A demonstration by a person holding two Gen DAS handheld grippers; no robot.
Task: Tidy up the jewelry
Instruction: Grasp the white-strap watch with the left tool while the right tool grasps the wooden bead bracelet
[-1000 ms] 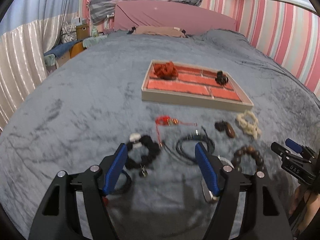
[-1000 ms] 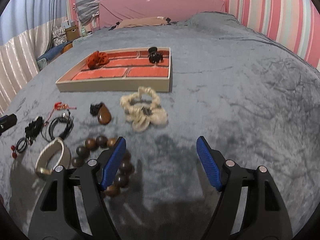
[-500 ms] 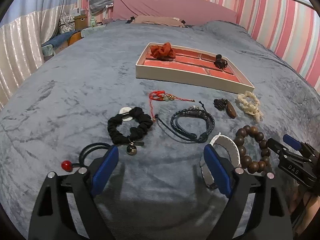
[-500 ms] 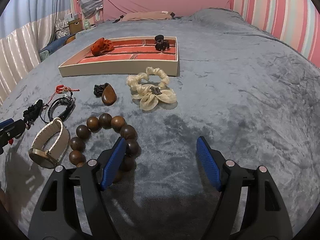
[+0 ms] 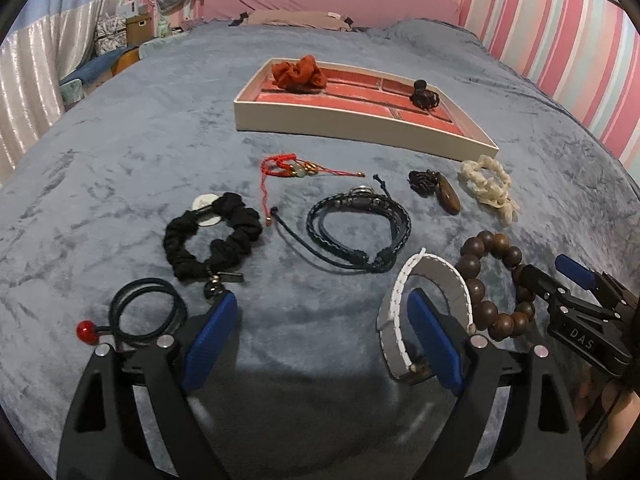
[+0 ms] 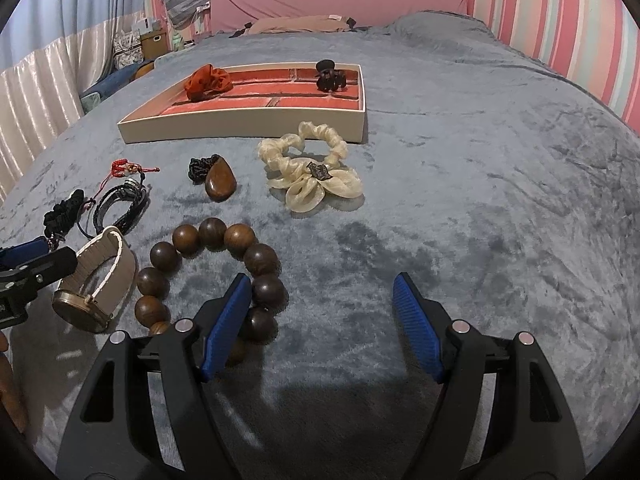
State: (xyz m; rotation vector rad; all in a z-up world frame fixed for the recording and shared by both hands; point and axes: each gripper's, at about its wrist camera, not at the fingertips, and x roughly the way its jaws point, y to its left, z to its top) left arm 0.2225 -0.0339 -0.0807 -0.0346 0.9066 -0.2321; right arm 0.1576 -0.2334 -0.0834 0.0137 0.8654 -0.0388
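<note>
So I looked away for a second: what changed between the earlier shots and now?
Both grippers drew back toward the person and lower. The left gripper now shows a black hair tie near its finger; the right gripper sits by the wooden bead bracelet. Nothing was grasped or released; both stay open, jewelry and tray unmoved.

Both the left gripper (image 5: pixel 322 334) and the right gripper (image 6: pixel 322 314) have black triangular-cutout arms, ribbed blue pads, silver screws; white "DAS" lettering marks one.
</note>
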